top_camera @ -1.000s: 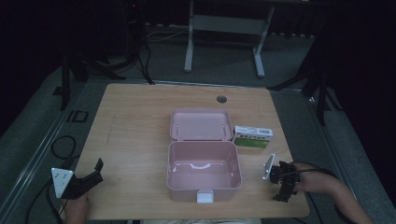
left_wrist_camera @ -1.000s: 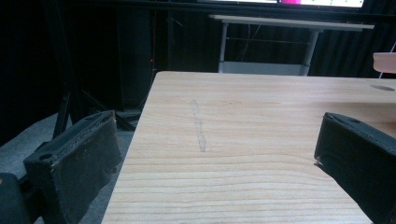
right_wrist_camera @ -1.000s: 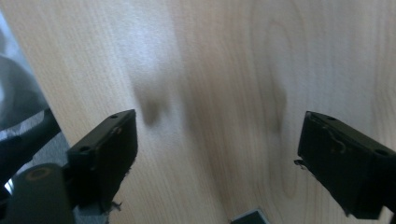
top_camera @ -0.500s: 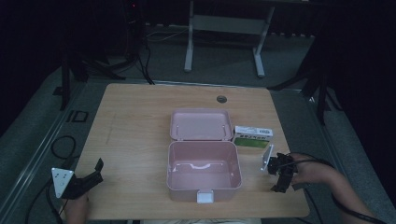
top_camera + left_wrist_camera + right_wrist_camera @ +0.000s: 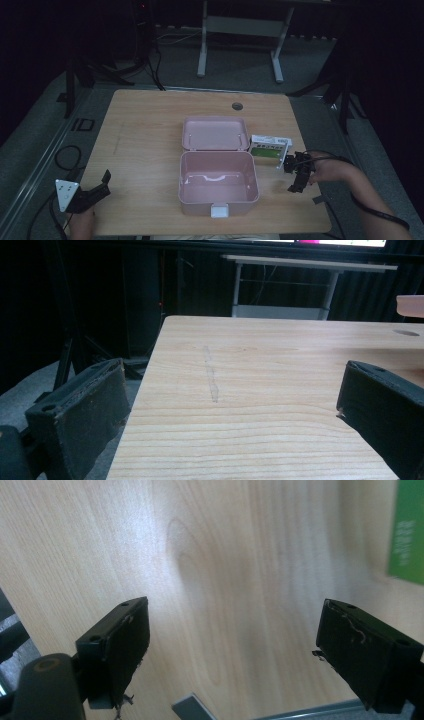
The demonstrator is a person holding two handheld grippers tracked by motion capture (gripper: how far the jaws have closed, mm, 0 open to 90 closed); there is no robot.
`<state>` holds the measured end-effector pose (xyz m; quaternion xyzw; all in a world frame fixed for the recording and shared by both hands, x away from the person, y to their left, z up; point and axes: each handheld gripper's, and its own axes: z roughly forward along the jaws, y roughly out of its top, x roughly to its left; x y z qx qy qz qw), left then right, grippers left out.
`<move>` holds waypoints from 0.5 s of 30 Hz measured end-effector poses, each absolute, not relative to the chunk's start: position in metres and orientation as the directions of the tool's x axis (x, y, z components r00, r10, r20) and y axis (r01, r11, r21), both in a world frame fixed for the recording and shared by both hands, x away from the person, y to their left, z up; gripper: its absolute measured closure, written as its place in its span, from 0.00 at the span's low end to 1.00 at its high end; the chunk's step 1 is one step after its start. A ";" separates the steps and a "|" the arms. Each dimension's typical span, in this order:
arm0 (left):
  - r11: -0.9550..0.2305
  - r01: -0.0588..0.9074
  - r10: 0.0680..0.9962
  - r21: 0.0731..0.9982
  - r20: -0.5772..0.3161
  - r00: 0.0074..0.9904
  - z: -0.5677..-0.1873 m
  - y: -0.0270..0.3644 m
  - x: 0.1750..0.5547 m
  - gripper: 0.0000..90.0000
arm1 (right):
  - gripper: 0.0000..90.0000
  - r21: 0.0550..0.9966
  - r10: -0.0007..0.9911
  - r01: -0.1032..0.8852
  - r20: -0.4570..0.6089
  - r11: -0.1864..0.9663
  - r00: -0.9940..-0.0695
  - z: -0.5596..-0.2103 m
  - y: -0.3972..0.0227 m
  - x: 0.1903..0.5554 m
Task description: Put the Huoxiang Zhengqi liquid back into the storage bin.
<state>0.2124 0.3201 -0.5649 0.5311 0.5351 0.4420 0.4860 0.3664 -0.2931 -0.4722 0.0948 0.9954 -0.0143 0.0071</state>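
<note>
Both tools released over the surface [image 5: 150, 130].
From above we see our right tool [image 5: 296, 176] beside the green carton [image 5: 269, 147]; its own camera catches just a green edge.

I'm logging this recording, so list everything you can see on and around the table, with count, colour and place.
Lunch box: one, pink, open and empty, near the table's front middle, lid laid back flat.
Small carton: one, white and green, lying just right of the lid.
Table: one, light wood, with a round hole near the far edge.
Metal frame: one, grey, on the floor beyond the table.
Left hand-held gripper: one, black with a grey plate, front left corner, jaws open, empty.
Right hand-held gripper: one, black, right of the lunch box near the carton, jaws open, empty.
</note>
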 end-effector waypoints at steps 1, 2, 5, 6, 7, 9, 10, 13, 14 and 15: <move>0.046 0.138 0.998 0.989 -0.052 0.036 -0.565 0.320 0.212 0.00 | 0.16 -0.023 0.180 0.180 -0.014 0.983 -0.984 -0.469 -0.293 0.369; 0.045 0.139 0.998 0.989 -0.051 0.037 -0.565 0.320 0.212 0.00 | 0.16 -0.022 0.177 0.177 -0.020 0.984 -0.984 -0.466 -0.292 0.371; 0.045 0.139 0.998 0.989 -0.051 0.037 -0.565 0.320 0.212 0.00 | 0.16 -0.011 0.176 0.177 -0.038 0.984 -0.984 -0.454 -0.289 0.379; 0.046 0.139 0.998 0.989 -0.051 0.037 -0.565 0.320 0.212 0.00 | 0.16 -0.007 0.179 0.180 -0.047 0.984 -0.983 -0.451 -0.287 0.381; 0.047 0.138 0.998 0.989 -0.052 0.037 -0.565 0.320 0.212 0.00 | 0.16 0.001 0.177 0.177 -0.048 0.984 -0.983 -0.447 -0.286 0.383; 0.047 0.138 0.998 0.989 -0.053 0.038 -0.565 0.320 0.213 0.00 | 0.16 0.011 0.170 0.170 -0.064 0.985 -0.983 -0.439 -0.283 0.387; 0.046 0.140 0.998 0.989 -0.051 0.038 -0.565 0.320 0.213 0.00 | 0.16 0.013 0.159 0.158 -0.076 0.987 -0.984 -0.435 -0.282 0.389; 0.045 0.139 0.998 0.989 -0.051 0.040 -0.565 0.320 0.212 0.00 | 0.17 0.025 0.148 0.147 -0.109 0.989 -0.983 -0.425 -0.280 0.399; 0.045 0.139 0.998 0.989 -0.051 0.040 -0.565 0.320 0.212 0.00 | 0.18 0.029 0.146 0.144 -0.118 0.989 -0.982 -0.421 -0.279 0.403; 0.045 0.139 0.998 0.989 -0.051 0.040 -0.565 0.320 0.212 0.00 | 0.20 0.031 0.145 0.142 -0.128 0.989 -0.981 -0.419 -0.279 0.406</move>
